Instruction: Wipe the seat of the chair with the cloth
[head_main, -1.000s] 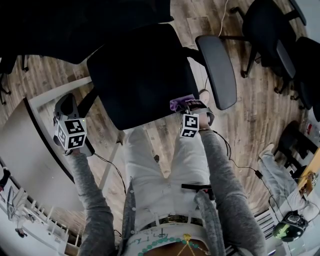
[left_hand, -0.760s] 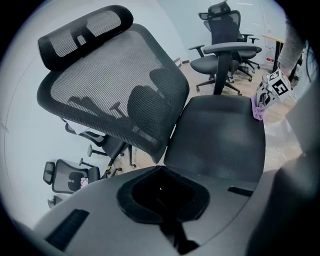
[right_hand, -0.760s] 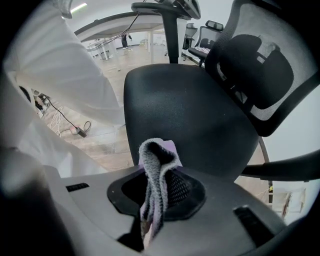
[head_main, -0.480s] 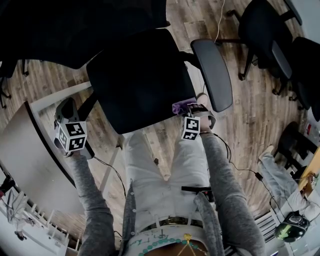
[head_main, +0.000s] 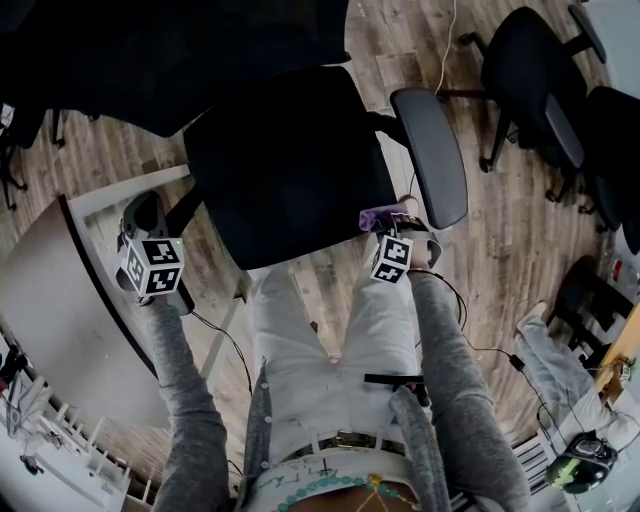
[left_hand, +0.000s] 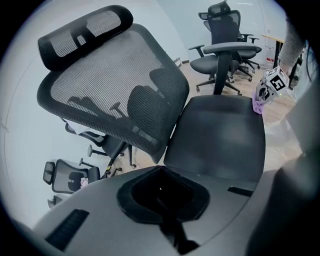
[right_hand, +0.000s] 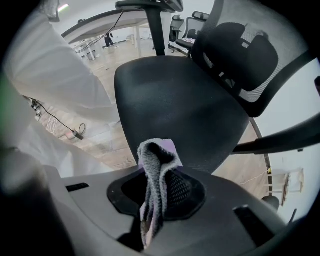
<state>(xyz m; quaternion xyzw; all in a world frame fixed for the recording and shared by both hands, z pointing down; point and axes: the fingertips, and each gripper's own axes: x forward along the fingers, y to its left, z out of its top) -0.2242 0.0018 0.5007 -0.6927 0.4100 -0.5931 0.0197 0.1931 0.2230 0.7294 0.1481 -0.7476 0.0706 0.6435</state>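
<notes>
The black office chair's seat (head_main: 290, 170) lies in front of me, with its mesh backrest (left_hand: 115, 95) and headrest (left_hand: 85, 30) beyond. My right gripper (head_main: 392, 240) is at the seat's near right corner, shut on a grey-and-purple cloth (right_hand: 157, 170) that bunches up between its jaws. In the head view the cloth (head_main: 380, 216) touches the seat edge below the right armrest (head_main: 430, 155). My left gripper (head_main: 152, 262) hovers by the left armrest (head_main: 140, 215), off the seat. Its jaws (left_hand: 162, 192) look shut with nothing in them.
Other black office chairs (head_main: 540, 80) stand to the right on the wooden floor. A white desk (head_main: 60, 320) sits at the left. A cable (head_main: 480, 340) runs over the floor by my right leg. Another person's legs (head_main: 555, 365) show at the lower right.
My right gripper with the cloth has drifted slightly right and down, staying at the seat's near right corner. The left gripper has barely moved.
</notes>
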